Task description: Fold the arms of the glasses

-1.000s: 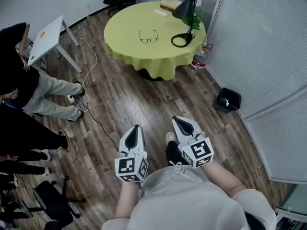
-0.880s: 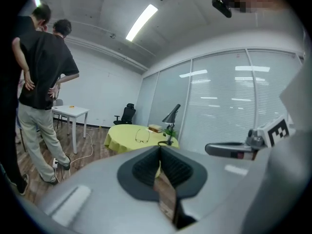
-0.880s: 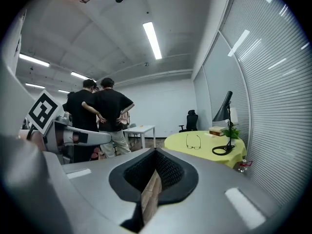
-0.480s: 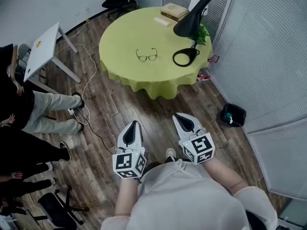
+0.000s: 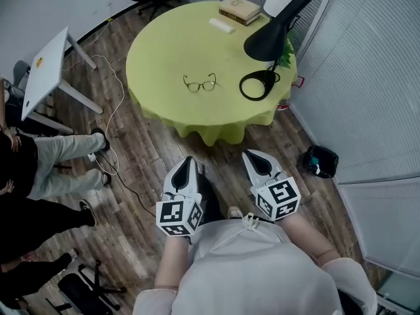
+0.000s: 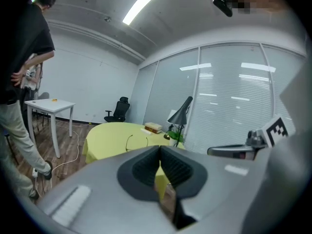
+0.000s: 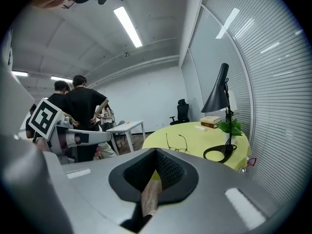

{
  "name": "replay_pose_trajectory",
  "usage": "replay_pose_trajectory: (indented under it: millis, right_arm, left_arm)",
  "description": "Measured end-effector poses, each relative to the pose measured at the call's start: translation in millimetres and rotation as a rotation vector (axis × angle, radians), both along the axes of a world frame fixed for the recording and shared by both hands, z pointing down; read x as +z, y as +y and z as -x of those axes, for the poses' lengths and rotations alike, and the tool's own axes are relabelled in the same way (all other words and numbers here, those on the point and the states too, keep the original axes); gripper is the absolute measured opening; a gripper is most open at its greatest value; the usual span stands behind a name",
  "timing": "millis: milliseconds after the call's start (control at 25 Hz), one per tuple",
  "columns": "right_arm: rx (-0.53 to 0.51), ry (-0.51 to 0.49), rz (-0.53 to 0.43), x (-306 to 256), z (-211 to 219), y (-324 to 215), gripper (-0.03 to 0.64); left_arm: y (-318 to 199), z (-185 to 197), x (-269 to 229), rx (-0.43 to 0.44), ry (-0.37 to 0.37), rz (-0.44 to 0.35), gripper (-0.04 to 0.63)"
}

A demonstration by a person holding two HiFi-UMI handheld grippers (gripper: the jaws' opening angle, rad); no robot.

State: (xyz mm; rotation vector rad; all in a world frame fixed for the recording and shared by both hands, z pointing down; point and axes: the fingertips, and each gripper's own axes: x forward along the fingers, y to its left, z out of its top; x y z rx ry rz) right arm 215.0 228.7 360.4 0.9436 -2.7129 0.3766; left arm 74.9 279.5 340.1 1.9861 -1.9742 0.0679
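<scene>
The glasses (image 5: 199, 83) lie with arms spread on a round yellow-green table (image 5: 172, 44), left of a lamp base. They also show far ahead in the left gripper view (image 6: 137, 141) and the right gripper view (image 7: 175, 143). Both grippers hang over the wooden floor, short of the table's near edge. My left gripper (image 5: 185, 168) is shut and holds nothing; its pads meet at the tip (image 6: 160, 149). My right gripper (image 5: 254, 157) is shut and holds nothing too (image 7: 156, 151).
A black desk lamp (image 5: 274, 37), a book (image 5: 239, 9) and a small white object (image 5: 222, 25) share the table. A white side table (image 5: 44, 71), a floor cable (image 5: 116, 110) and standing people (image 5: 39, 156) are at left. A black bin (image 5: 319, 161) sits by the blinds at right.
Both grippers have moved forward across the floor toward the table, which now sits closer and larger in the head view. Their jaws stay shut.
</scene>
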Motion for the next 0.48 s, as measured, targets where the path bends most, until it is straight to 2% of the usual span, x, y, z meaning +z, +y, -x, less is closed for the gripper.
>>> replay_pose_trajectory:
  millis: [160,320,480]
  right_arm:
    - [0.041,0.028,0.0,6.2,34.8,-47.6,0.0]
    - [0.085,0.066,0.003,5.1,76.8,-98.0,0.0]
    - [0.191,0.079,0.022,4.5,114.0,-155.8,0.0]
  left_arm:
    - [-61.1,33.8,2.9,0.072,0.003,-0.002,0.006]
    - [-122.5,84.5,-2.1,0.117,0.012,-0.003,0.006]
    - [-183.0,131.4,-0.8,0.183,0.016,0.011,0.006]
